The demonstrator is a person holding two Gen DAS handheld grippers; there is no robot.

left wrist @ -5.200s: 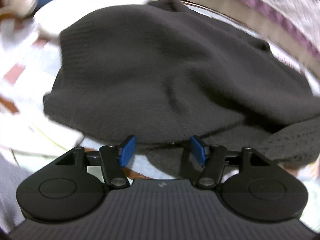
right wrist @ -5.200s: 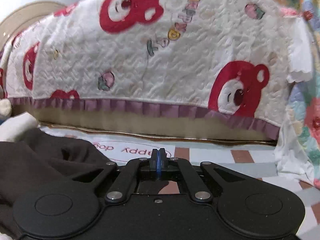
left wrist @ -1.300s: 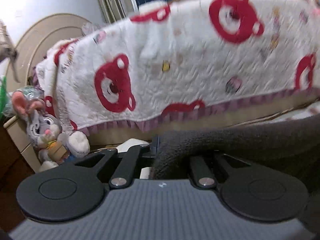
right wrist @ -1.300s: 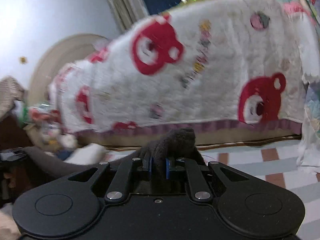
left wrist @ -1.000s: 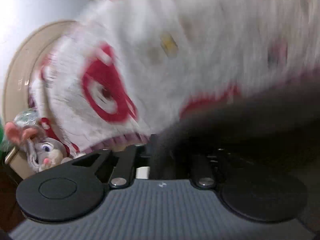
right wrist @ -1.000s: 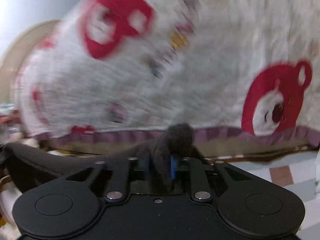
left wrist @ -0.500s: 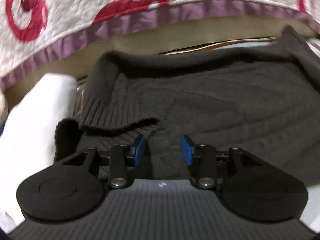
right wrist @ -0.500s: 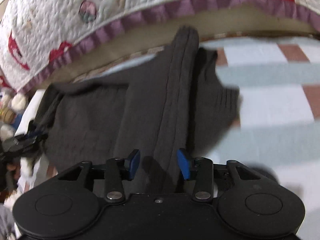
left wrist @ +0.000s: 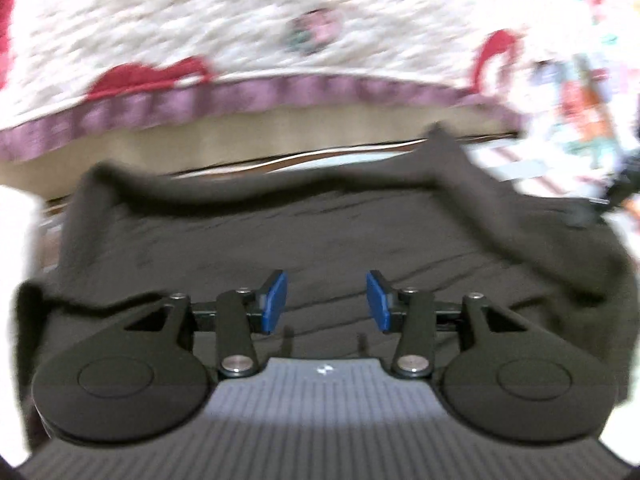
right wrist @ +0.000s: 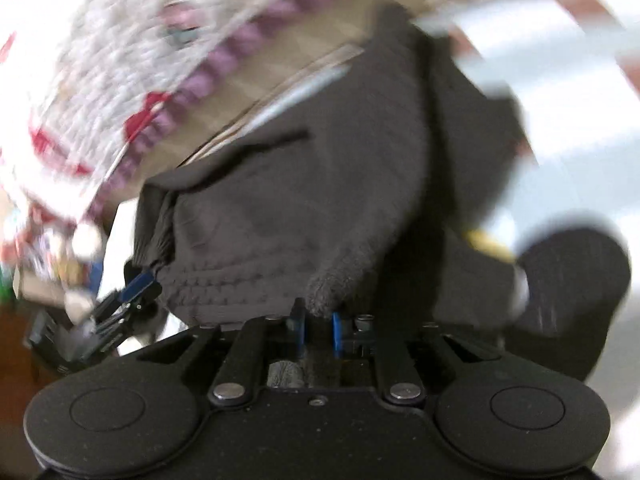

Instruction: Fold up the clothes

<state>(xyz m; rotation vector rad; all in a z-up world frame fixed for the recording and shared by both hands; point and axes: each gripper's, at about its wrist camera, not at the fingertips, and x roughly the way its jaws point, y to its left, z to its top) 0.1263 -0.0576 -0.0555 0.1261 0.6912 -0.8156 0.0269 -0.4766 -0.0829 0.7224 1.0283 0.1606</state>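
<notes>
A dark grey knit sweater (left wrist: 320, 236) lies spread on the checked mat in front of the quilt-covered sofa. My left gripper (left wrist: 322, 306) hovers open and empty just above its near part. In the right wrist view the sweater (right wrist: 304, 208) fills the middle, and my right gripper (right wrist: 318, 326) is shut on a near fold of its knit edge. The left gripper also shows in the right wrist view (right wrist: 132, 292) at the sweater's left edge. Both views are blurred by motion.
A white quilt with red bears and a purple hem (left wrist: 240, 92) hangs behind the sweater. White fabric (left wrist: 16, 232) lies at the left. The checked mat (right wrist: 560, 92) stretches to the right. A dark object (right wrist: 576, 276) sits at the right.
My right gripper, open over the sweater half a second ago, has shut on a fold of it. My left gripper stays open and has drawn back slightly. Both cameras are moving.
</notes>
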